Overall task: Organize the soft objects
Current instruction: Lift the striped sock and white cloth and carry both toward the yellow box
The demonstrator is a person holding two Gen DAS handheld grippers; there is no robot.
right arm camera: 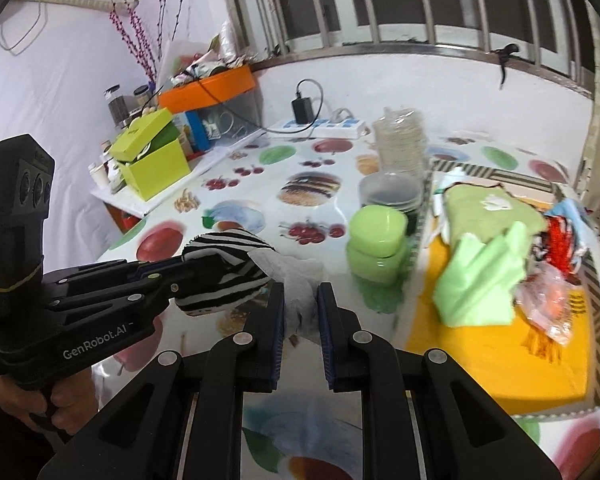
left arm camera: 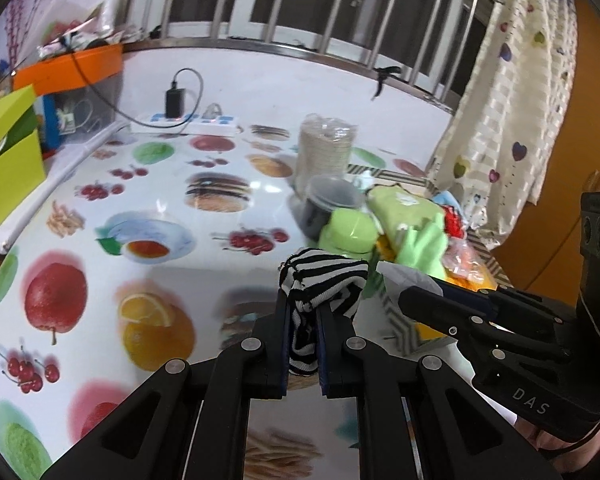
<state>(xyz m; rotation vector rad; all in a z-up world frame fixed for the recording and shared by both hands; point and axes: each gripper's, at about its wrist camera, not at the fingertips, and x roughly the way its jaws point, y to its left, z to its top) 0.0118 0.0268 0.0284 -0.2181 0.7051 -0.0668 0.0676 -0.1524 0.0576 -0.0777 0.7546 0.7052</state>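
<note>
The left gripper [left arm camera: 303, 320] has its jaws pinched on a black-and-white striped sock [left arm camera: 324, 280], lifted over the fruit-print desk [left arm camera: 140, 208]. Beside it, the right gripper [right arm camera: 300, 304] clamps limp white tissue [right arm camera: 296, 276]. Both look light and floppy; bunched middles likely grip best.

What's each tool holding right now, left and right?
Left tool: closed on the black-and-white striped sock.
Right tool: closed on a crumpled white cloth or tissue; which one cannot be told.
</note>
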